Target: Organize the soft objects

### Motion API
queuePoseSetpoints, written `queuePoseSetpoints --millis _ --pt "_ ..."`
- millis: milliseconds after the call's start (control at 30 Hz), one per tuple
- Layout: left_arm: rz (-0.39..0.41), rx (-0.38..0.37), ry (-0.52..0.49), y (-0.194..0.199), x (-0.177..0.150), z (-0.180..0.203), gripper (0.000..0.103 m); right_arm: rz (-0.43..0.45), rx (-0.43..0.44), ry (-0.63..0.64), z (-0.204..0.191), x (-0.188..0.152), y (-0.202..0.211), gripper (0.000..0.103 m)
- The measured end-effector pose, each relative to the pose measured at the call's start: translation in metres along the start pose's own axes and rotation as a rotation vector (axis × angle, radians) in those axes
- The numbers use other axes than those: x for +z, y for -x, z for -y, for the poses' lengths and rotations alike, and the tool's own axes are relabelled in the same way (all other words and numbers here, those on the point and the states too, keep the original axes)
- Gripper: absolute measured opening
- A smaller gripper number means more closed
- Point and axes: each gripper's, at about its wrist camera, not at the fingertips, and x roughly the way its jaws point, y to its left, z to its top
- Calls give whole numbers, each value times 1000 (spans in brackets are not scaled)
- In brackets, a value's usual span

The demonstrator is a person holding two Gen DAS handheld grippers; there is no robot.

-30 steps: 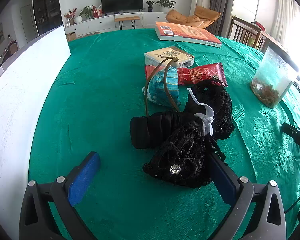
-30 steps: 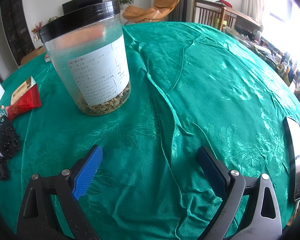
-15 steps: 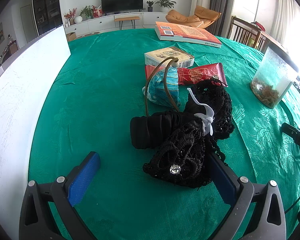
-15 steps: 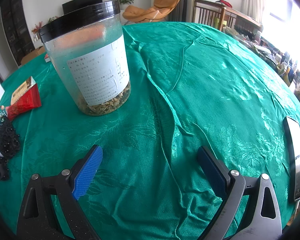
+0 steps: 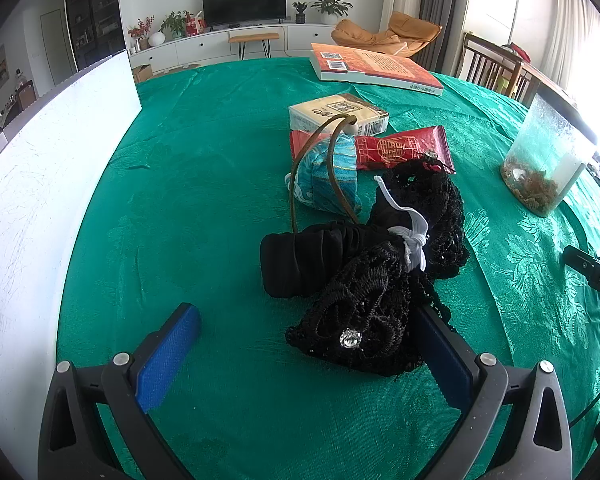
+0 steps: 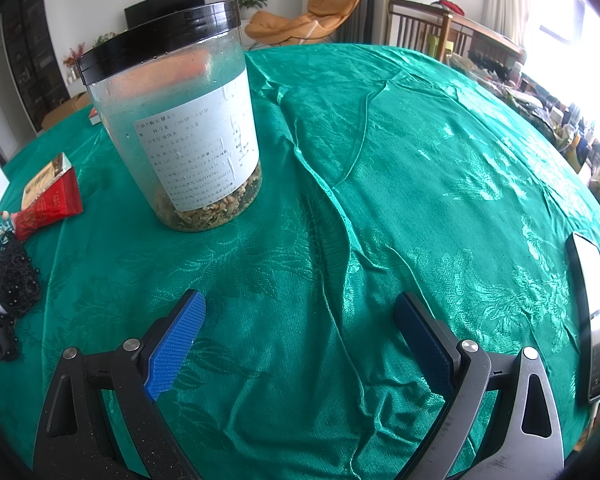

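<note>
Behind the spread left tool (image 5: pixel 306 330), black lace bundle (image 5: pixel 364 312) hides its right pad.

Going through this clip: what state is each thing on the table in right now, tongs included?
Left tongs: open, holding nothing.
Right tongs: open, holding nothing.
Black lace bundle: lying loose on the green cloth, tied with a white band.
Blue pouch: lying on its side, cord looped up.
Plastic jar: upright, black lid on, nearly empty.
Book: closed, lying flat.
Red packet: lying flat.
</note>
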Motion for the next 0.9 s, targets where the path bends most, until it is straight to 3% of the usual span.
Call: queuePoseSetpoints --millis 900 --pt "1 -3 2 0 0 0 103 0 0 0 0 0 0 97"
